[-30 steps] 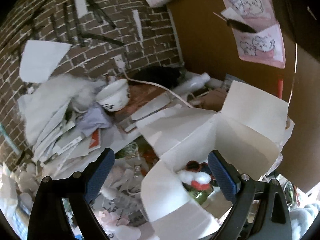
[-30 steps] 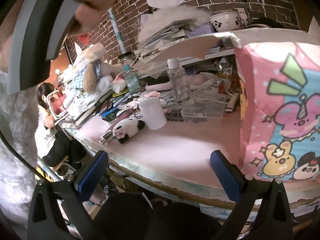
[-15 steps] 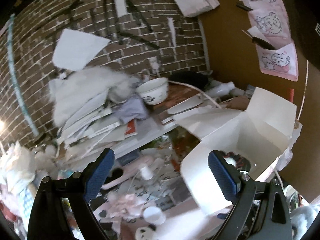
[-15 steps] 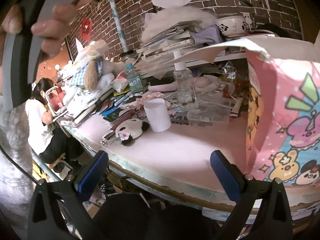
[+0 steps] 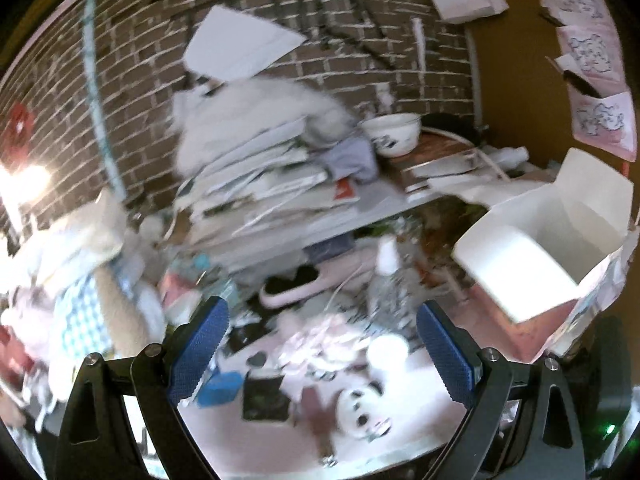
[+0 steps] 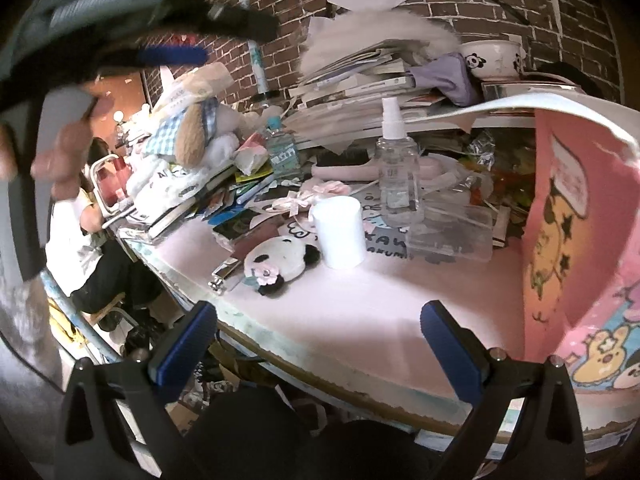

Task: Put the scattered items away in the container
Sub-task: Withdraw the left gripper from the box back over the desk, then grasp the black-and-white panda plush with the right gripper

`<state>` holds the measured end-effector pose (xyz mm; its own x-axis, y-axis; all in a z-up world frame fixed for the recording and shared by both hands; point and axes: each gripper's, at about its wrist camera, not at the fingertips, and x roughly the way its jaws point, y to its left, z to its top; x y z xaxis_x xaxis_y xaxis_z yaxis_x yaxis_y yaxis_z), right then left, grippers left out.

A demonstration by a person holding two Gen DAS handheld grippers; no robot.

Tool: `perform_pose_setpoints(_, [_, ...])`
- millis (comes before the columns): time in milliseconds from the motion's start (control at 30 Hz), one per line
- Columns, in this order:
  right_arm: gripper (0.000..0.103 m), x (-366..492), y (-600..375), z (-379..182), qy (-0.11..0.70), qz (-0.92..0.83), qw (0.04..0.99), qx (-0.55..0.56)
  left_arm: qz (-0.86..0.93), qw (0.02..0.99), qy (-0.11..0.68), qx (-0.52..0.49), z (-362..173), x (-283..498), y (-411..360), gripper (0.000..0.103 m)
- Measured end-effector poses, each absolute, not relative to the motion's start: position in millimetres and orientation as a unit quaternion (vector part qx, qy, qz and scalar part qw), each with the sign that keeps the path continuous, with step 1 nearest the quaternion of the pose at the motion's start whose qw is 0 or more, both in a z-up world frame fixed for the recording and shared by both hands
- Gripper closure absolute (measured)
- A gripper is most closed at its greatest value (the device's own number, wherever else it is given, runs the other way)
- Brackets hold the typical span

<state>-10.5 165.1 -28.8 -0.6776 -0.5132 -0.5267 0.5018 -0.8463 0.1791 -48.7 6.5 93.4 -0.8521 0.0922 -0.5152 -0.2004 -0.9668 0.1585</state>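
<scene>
The open pink cartoon-printed paper box (image 5: 532, 256) at three o'clock shows only white walls inside, while both grippers' blue-padded fingers (image 5: 199, 351) (image 6: 185, 347) gape wide, holding nothing.

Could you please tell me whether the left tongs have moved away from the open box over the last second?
Yes. The left tongs have swung left, away from the open box, which slid from between the fingers to the right edge; the panda plush now lies below them.

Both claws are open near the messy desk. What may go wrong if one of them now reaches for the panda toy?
The panda toy lies close beside the upright white cup, so an open left claw or right claw may tip it. The clear spray bottle behind looks tall and may also fall. The toy is near the desk edge and might be pushed off.
</scene>
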Motion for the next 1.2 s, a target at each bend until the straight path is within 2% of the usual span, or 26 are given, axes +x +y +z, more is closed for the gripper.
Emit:
perform_pose_setpoints(433, [0.002,-35.0,110.8,-39.6,0.008,-0.919,0.248,0.307,0.956,0.008,0.064,-0.285,44.8,-26.9,-63.2,0.009])
perform_pose_setpoints(700, [0.016,-55.8,83.2,-52.7,0.013,-0.917,0.214,0.337,0.955,-0.004,0.040,-0.294,21.9,-18.5,-86.4,0.009])
perform_pose_setpoints(933, [0.017,-61.1,70.0,-55.9,0.024,-0.927,0.185,0.325,0.952,-0.005,0.028,-0.305,9.4,-17.1,-93.3,0.009])
perform_pose_setpoints(1000, [0.025,-61.4,68.0,-56.3,0.026,-0.929,0.182,0.320,0.952,-0.003,0.027,-0.306,7.8,-16.5,-92.9,0.009])
perform_pose_setpoints(1200, [0.040,-60.4,69.3,-56.8,0.026,-0.933,0.182,0.311,0.952,0.002,0.026,-0.306,7.8,-16.4,-89.6,0.009])
